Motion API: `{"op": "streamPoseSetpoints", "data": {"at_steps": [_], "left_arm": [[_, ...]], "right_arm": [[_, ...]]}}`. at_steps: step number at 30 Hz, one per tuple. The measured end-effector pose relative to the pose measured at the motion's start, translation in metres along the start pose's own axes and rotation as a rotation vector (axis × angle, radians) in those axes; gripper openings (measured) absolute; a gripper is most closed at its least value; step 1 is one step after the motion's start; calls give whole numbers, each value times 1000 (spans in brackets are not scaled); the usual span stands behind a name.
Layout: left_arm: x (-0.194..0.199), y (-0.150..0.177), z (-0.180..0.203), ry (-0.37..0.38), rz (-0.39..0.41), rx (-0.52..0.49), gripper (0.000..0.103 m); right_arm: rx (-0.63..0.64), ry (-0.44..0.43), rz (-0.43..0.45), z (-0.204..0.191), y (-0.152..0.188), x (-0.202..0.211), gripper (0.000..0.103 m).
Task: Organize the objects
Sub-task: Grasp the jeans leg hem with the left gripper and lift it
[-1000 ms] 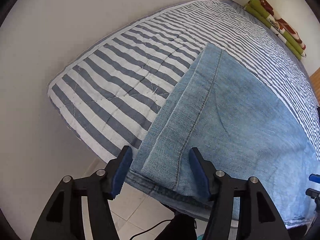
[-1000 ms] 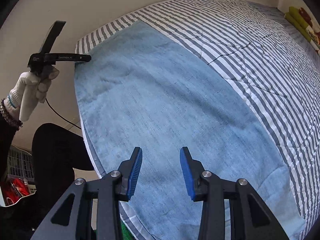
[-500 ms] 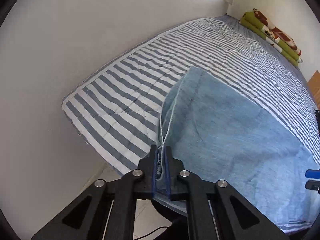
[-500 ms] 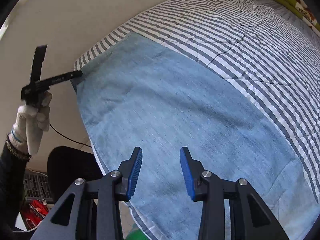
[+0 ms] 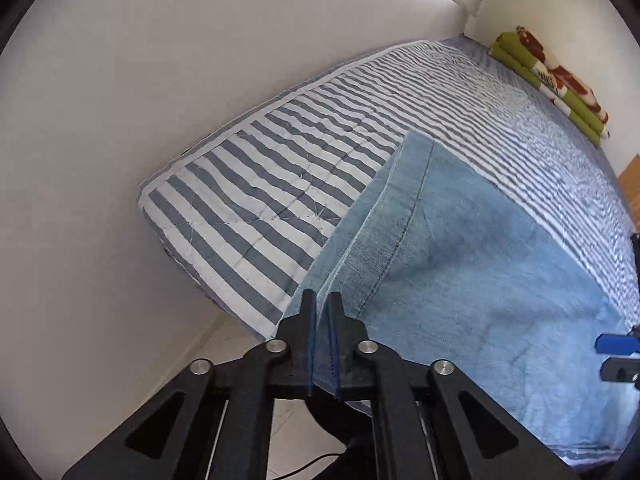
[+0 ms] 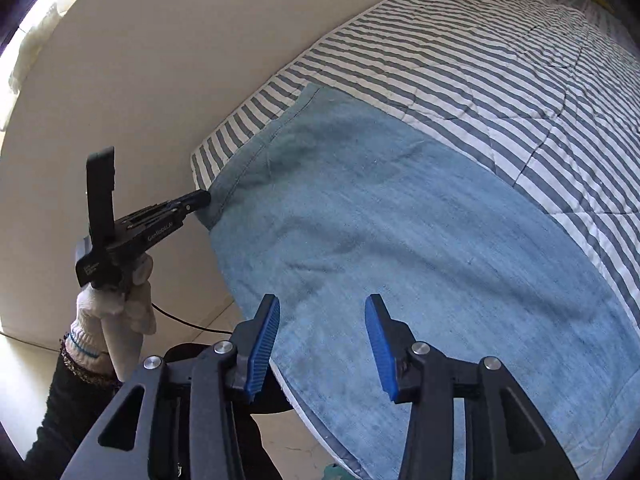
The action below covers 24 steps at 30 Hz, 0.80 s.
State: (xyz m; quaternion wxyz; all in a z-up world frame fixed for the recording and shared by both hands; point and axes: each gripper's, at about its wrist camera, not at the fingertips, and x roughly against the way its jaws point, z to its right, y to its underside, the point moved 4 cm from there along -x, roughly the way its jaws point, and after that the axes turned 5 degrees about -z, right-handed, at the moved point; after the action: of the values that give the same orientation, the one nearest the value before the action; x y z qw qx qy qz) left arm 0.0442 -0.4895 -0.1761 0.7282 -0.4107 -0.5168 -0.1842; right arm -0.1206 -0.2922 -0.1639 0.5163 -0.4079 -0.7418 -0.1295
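Pale blue denim cloth (image 5: 480,280) pinched, corner raised off the striped grey-and-white bed quilt (image 5: 260,200).

Left gripper (image 5: 323,344) fingers, earlier spread, now clamping the hem though easing apart; fold likely starting. Right gripper (image 6: 322,344) fingers spread and widening, nothing between, faded, lightly creased denim beyond them.

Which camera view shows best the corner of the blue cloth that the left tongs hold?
The left wrist view: the cloth's corner sits close up between the left tongs, which are easing open. The right wrist view shows it small and far, with the tongs' tip covering the pinched edge.
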Motion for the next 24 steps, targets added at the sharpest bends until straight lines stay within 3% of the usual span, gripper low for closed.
{"op": "streamPoseSetpoints", "data": {"at_steps": [1, 2, 3, 7, 8, 9, 10, 11, 14, 18, 21, 24], "left_arm": [[1, -1, -2, 18, 12, 2, 29], [1, -3, -2, 21, 19, -6, 53], [-2, -4, -2, 19, 16, -15, 70], [-24, -2, 4, 26, -58, -34, 72], [-31, 0, 5, 10, -76, -36, 70], [-39, 3, 5, -7, -95, -34, 59], [-45, 6, 4, -29, -101, -21, 56], [-44, 8, 3, -30, -76, -8, 52], [-33, 7, 2, -29, -37, 12, 22], [-9, 5, 18, -12, 27, -35, 14], [13, 4, 40, 85, 62, -71, 13], [25, 7, 71, 131, 68, -143, 13]], "right_arm": [[0, -2, -8, -1, 1, -3, 41], [-1, -2, -14, -2, 1, -7, 41], [-1, -2, -21, -2, 2, -10, 41], [-15, -1, -37, 1, 9, -16, 41], [-21, -2, -39, 3, 11, -17, 41], [-25, -3, -40, 3, 13, -17, 41], [-26, -3, -40, 4, 14, -17, 41], [-26, -1, -40, 5, 15, -16, 41], [-29, 5, -39, 7, 17, -15, 41], [-43, 10, -30, 15, 12, -11, 41], [-79, -23, -22, 19, 5, -9, 41], [-117, -73, -22, 18, -13, -11, 41]]}}
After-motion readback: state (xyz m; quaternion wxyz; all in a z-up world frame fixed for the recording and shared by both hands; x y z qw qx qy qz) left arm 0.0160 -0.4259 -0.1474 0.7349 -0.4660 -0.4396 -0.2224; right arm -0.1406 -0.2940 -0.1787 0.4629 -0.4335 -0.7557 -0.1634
